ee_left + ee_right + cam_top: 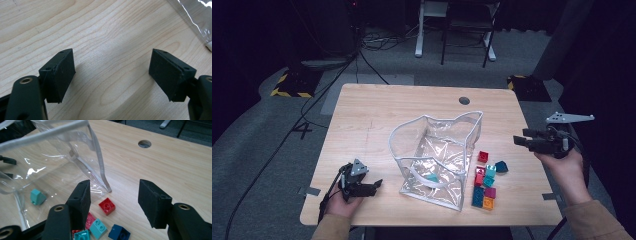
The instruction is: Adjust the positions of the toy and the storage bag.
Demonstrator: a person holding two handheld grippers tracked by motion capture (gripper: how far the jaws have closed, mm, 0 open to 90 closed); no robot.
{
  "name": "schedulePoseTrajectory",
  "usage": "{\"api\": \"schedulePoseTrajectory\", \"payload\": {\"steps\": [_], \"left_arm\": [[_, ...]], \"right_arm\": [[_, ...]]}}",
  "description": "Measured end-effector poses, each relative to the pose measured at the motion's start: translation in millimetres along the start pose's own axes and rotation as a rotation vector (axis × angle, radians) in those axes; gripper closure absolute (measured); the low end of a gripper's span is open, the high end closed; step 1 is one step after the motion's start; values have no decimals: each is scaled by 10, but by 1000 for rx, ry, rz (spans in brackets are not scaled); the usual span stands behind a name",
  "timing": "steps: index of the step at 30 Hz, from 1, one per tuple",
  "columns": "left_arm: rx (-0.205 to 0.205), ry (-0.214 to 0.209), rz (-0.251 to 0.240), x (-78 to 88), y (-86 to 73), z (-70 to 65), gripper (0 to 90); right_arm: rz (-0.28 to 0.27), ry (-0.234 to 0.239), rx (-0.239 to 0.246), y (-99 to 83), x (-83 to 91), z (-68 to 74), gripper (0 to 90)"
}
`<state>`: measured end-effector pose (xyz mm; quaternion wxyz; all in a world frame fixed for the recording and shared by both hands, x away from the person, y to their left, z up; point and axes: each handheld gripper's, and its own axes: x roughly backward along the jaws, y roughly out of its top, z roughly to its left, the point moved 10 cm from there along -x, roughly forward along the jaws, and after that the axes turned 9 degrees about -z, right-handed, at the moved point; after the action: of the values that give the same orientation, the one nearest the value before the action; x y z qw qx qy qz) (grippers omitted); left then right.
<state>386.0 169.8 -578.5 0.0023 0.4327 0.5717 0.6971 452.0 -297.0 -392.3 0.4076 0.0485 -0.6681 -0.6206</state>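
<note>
Clear plastic is your target: the pouch (439, 157) stands open mid-table with one teal brick (37, 196) already inside, so you have barely begun. Everything else waits outside, just right of it: the red brick (107, 206) nearest the far end, then the cluster of bricks (485, 185) in teal, blue, magenta and orange. Your right gripper (113, 203) hangs above them, jaws apart and holding nothing. Your left gripper (112, 75) sits low over bare table (105, 32) left of the pouch, jaws wide and empty.
</note>
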Motion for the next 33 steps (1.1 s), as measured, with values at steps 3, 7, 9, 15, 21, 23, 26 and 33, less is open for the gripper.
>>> {"api": "schedulePoseTrajectory", "payload": {"steps": [3, 7, 9, 15, 21, 23, 26, 33], "left_arm": [[0, 0, 0, 0, 0, 0, 214], [0, 0, 0, 0, 0, 0, 214], [0, 0, 0, 0, 0, 0, 214], [0, 0, 1, 1, -1, 0, 214], [0, 0, 0, 0, 0, 0, 214], [0, 0, 1, 1, -1, 0, 214], [0, 0, 0, 0, 0, 0, 214], [0, 0, 0, 0, 0, 0, 214]], "right_arm": [[7, -11, -15, -138, -39, -58, 433], [35, -19, -42, -390, -127, -112, 434], [49, -21, -52, -503, -175, -129, 434], [91, -10, -110, -839, -342, -168, 441], [136, -13, -107, -1077, -491, -164, 439], [149, -17, -104, -1144, -536, -166, 439], [173, -27, -99, -1233, -592, -170, 435], [215, -45, -83, -1375, -689, -176, 433]]}}
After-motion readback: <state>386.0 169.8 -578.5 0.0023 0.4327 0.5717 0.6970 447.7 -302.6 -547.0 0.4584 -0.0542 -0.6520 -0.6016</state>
